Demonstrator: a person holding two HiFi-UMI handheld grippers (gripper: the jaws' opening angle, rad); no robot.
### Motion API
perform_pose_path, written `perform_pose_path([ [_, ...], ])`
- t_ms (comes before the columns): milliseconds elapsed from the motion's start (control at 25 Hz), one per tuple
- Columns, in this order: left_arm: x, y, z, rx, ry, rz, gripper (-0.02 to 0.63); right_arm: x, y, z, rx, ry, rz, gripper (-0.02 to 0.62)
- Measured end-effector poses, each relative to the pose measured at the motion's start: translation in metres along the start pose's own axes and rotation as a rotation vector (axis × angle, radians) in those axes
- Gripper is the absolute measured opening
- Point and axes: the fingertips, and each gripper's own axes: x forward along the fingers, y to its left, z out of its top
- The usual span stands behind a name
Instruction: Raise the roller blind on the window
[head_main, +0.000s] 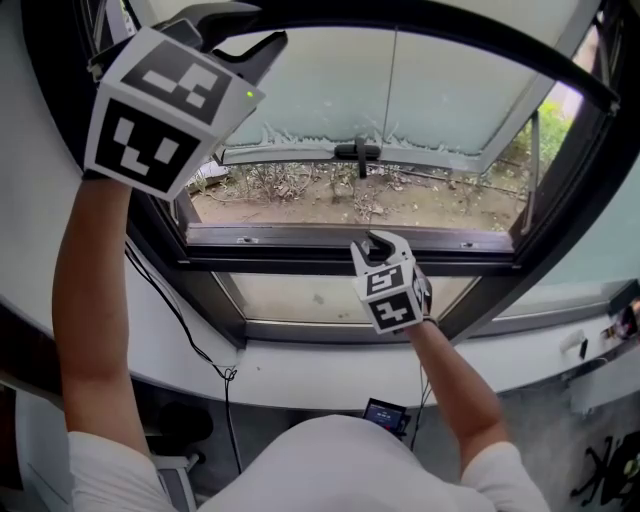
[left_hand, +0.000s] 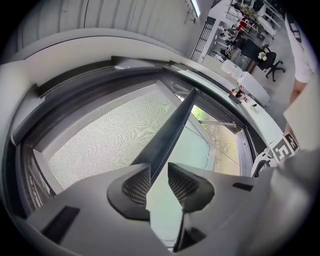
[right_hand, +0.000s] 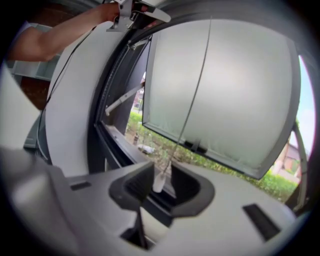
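The roller blind (head_main: 440, 95) hangs over the upper part of the window, its pale fabric filling the top centre of the head view. Its bottom bar (head_main: 300, 155) stops partway down, so bare ground and dry weeds show through the glass below it. A thin pull cord (head_main: 392, 80) drops down the middle of the fabric, past a dark clip (head_main: 358, 152) on the bar. In the right gripper view it ends in a small white toggle (right_hand: 158, 181). The right gripper (head_main: 378, 240) sits low at centre frame, just above the sill (head_main: 300, 237), and is angled slightly down, apparently because that is where the cord's end hangs. Its jaws stand a little apart with the toggle between them. The pads look not yet pressed on it, though the margin is slim. My guess is that it is lining up to pinch the toggle, so the cord can be drawn to send the blind up. The left gripper (head_main: 268, 45) is held high in the upper left, level, near the top of the dark window frame (head_main: 560, 200). Its jaws are parted about halfway, and nothing shows between them but the window beyond. It looks parked up there, clear of the cord. The blind's raising seems barely started.
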Motion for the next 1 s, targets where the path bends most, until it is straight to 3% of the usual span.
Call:
perform_pose_path([
  [200, 0.0, -0.001, 0.0, 0.008, -0.001, 0.005, 0.121, 0.008, 0.0, -0.005, 0.0, 0.014, 0.008, 0.069],
  [720, -0.001, 0.0, 0.001, -0.007, -0.037, 0.032, 0.121, -0.007, 0.008, -0.01, -0.07, -0.085, -0.004, 0.061],
  [1000, -0.003, 0.0, 0.002, -0.007, -0.08, 0.062, 0.121, -0.016, 0.015, -0.013, -0.161, -0.07, -0.017, 0.061],
])
